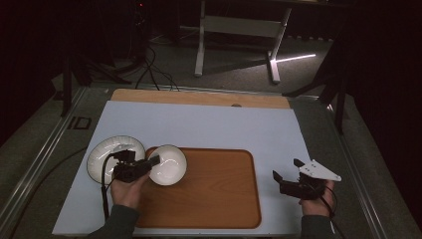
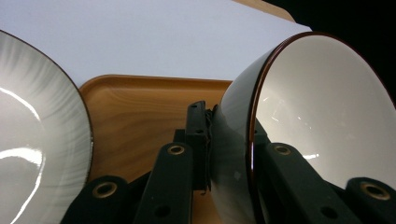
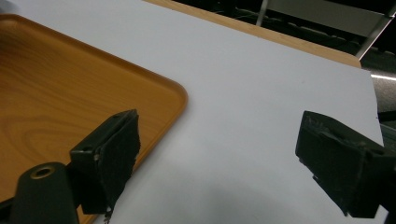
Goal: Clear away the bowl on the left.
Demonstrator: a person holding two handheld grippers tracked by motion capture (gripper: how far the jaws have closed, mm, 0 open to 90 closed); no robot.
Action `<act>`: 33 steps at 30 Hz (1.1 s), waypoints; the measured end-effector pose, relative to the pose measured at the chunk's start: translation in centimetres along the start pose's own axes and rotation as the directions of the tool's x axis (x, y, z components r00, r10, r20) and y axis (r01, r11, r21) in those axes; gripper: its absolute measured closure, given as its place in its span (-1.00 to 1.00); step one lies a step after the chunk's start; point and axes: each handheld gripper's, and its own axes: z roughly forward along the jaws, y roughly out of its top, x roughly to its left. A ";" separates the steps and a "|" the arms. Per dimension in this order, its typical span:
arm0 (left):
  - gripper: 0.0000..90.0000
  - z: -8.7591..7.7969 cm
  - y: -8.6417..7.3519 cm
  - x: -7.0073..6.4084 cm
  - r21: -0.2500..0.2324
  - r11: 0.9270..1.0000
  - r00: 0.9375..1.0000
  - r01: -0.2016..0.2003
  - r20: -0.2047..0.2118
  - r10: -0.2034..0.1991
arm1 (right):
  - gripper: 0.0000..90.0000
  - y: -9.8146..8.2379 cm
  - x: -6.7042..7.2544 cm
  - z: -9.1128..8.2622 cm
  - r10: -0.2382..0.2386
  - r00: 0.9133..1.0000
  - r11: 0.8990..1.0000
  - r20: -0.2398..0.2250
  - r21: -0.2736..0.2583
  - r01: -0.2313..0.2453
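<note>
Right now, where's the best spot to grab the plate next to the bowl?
Probably the plate by its thin raised rim, coming from the near left edge. The bowl, pinched in the left gripper, crowds its right side, so that edge is blocked.

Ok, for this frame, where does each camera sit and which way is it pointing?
High view: above the person's side, looking forward and down on the table; both hands and forearms enter from below.
Left gripper view: rides the left hand-held gripper, looking along its jaws clamped on the bowl rim, plate beside.
Right gripper view: rides the right hand-held gripper, jaws apart over the white mat.
Shared: the wooden tray appears in all three.
</note>
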 end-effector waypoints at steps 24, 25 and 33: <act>0.78 1.7 -0.7 -1.0 0.023 0.999 0.999 -0.033 0.015 0.033 | -0.70 0.0 0.0 0.0 -0.001 1.000 1.000 0.000 0.001 0.001; 0.78 1.7 -0.8 -1.0 0.023 0.999 0.999 -0.033 0.015 0.033 | -0.70 0.0 0.0 0.0 -0.002 1.000 1.000 0.000 0.001 0.002; 0.78 2.3 -1.0 -1.4 0.036 0.998 0.999 -0.043 0.030 0.042 | -0.70 0.0 0.0 0.0 -0.002 1.000 1.000 0.000 0.001 0.002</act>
